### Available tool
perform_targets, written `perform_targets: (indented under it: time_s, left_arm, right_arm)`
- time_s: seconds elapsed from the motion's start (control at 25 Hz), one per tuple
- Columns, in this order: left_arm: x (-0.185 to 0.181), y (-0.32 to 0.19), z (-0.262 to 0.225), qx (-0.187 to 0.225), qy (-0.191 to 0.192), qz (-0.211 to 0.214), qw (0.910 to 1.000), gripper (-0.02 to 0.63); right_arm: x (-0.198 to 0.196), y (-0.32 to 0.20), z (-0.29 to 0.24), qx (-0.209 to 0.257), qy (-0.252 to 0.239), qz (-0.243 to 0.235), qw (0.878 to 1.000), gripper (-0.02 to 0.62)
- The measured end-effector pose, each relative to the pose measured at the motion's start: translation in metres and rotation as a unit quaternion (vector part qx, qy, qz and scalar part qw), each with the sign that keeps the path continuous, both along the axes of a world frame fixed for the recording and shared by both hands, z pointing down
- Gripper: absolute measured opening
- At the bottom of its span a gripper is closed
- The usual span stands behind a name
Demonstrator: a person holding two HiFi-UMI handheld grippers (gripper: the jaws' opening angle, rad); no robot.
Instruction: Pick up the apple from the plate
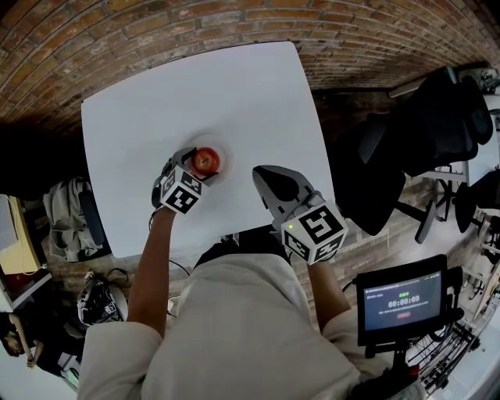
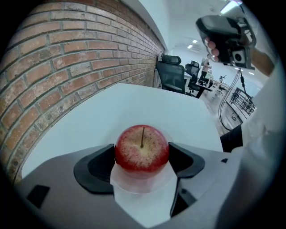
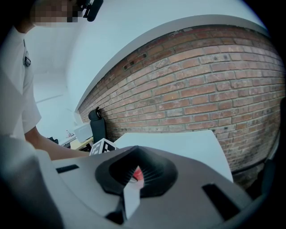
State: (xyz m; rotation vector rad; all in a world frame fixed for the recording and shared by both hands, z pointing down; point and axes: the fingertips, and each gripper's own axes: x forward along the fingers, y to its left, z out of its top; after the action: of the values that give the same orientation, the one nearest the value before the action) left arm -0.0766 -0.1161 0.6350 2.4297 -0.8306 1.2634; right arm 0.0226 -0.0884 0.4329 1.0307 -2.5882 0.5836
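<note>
A red apple [image 1: 205, 161] [image 2: 142, 148] sits stem up on a small clear plate [image 1: 222, 148] [image 2: 143, 184] near the middle of the white table [image 1: 234, 86]. My left gripper [image 1: 197, 166] [image 2: 142, 156] reaches in from the near side, its two black pads pressed against the apple's left and right sides. My right gripper [image 1: 262, 170] [image 3: 134, 176] hovers to the right of the plate, jaws shut with nothing held. Through the slit between them a sliver of the red apple [image 3: 138, 173] shows.
A brick wall [image 1: 234, 23] runs behind the table's far edge. Black office chairs [image 1: 437, 133] stand to the right, and a screen on a stand [image 1: 402, 301] is at the near right. A backpack [image 1: 70, 215] and a helmet [image 1: 100, 301] lie on the floor at left.
</note>
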Motion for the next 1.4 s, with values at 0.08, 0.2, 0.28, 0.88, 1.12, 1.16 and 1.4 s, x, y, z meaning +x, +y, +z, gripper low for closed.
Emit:
perform_targets:
  time_s: [0.08,0.2,0.28,0.88,1.12,1.16,1.4]
  left_arm:
    - [0.001,0.0,0.0,0.004,-0.003,0.001,1.0,0.379]
    - [0.001,0.0,0.001,0.005,-0.007,-0.001,1.0,0.379]
    - [0.0,0.0,0.002,0.0,-0.011,0.0,0.9999,0.379]
    - [0.002,0.0,0.001,0.016,-0.008,-0.011,0.9998,0.379]
    - [0.002,-0.001,0.0,0.003,0.01,-0.036,0.9993,0.379]
    - [0.001,-0.001,0.0,0.001,0.015,-0.046,0.9988,0.379]
    - [-0.006,0.001,-0.003,0.012,0.018,-0.07,0.9973,0.379]
  right_arm:
    - [0.0,0.0,0.0,0.0,-0.001,0.0,1.0,0.0]
    - [-0.001,0.001,0.0,-0.001,-0.002,-0.001,1.0,0.0]
    - [-0.001,0.001,0.0,0.0,-0.002,-0.001,1.0,0.0]
    - [0.006,0.011,-0.005,0.003,-0.005,-0.001,1.0,0.0]
    - [0.012,0.013,-0.009,0.006,-0.006,0.004,1.0,0.0]
    - [0.013,0.014,-0.009,0.007,-0.006,0.005,1.0,0.0]
    - [0.017,0.021,-0.008,0.009,-0.008,0.006,1.0,0.0]
